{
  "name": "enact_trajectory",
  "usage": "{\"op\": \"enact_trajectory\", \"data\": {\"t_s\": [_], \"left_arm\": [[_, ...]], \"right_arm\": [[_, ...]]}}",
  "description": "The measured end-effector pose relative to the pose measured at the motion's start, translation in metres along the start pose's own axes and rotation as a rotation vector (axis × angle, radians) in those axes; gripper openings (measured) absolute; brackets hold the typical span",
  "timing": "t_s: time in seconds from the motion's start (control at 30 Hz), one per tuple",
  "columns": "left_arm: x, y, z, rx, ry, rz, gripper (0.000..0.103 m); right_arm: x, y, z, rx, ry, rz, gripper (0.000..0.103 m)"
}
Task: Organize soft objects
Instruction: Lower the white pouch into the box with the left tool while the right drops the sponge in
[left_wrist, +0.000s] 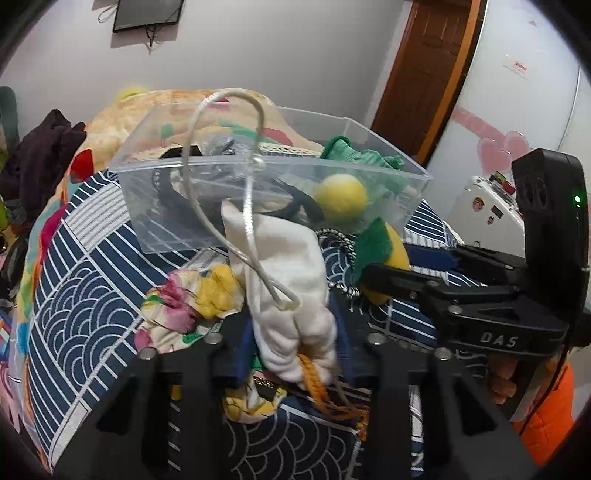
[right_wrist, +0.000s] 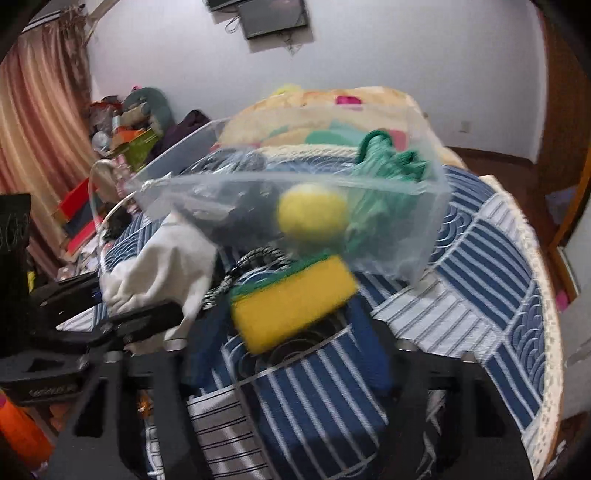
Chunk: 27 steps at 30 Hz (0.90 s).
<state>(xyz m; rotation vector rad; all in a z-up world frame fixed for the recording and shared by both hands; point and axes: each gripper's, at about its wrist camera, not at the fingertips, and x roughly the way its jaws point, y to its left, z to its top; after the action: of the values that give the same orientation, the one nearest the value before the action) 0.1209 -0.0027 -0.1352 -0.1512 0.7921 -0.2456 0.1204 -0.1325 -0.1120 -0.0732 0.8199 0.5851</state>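
Observation:
A clear plastic box (left_wrist: 155, 192) stands on the bed and holds a yellow ball (left_wrist: 341, 197), a green cord (left_wrist: 373, 162) and dark items. My left gripper (left_wrist: 295, 354) is shut on a white cloth (left_wrist: 291, 280) with a silver headband (left_wrist: 236, 158) hooked on it, lifted in front of the box. My right gripper (right_wrist: 291, 332) is shut on a yellow sponge with a green top (right_wrist: 291, 299), just in front of the box (right_wrist: 424, 221); it also shows in the left wrist view (left_wrist: 384, 251). The ball (right_wrist: 312, 214) shows through the box wall.
A floral cloth (left_wrist: 184, 306), a black-and-white braided cord (left_wrist: 341, 243) and orange cord (left_wrist: 317, 387) lie on the blue patterned bedspread (left_wrist: 85, 295). A folded quilt (left_wrist: 122, 122) lies behind the box. Cluttered shelves (right_wrist: 110, 129) stand at the left.

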Motion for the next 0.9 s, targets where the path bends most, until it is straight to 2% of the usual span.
{"op": "enact_trajectory", "data": {"t_s": [0.13, 0.27, 0.5, 0.7, 0.9], "left_arm": [[-0.006, 0.001, -0.002, -0.002, -0.014, 0.005, 0.028], [-0.018, 0.002, -0.003, -0.009, -0.031, 0.0, 0.025], [-0.052, 0.0, 0.007, 0.024, -0.122, 0.035, 0.025], [-0.078, 0.001, 0.034, 0.036, -0.214, 0.064, 0.025], [-0.085, 0.003, 0.067, 0.049, -0.282, 0.095, 0.025]], "right_arm": [[-0.009, 0.013, -0.004, -0.048, -0.035, -0.039, 0.049], [-0.021, 0.019, -0.006, -0.066, -0.072, -0.066, 0.048], [-0.045, 0.021, -0.004, -0.059, -0.145, -0.094, 0.048], [-0.066, 0.026, 0.009, -0.074, -0.215, -0.121, 0.048], [-0.074, 0.023, 0.031, -0.085, -0.273, -0.143, 0.048]]}}
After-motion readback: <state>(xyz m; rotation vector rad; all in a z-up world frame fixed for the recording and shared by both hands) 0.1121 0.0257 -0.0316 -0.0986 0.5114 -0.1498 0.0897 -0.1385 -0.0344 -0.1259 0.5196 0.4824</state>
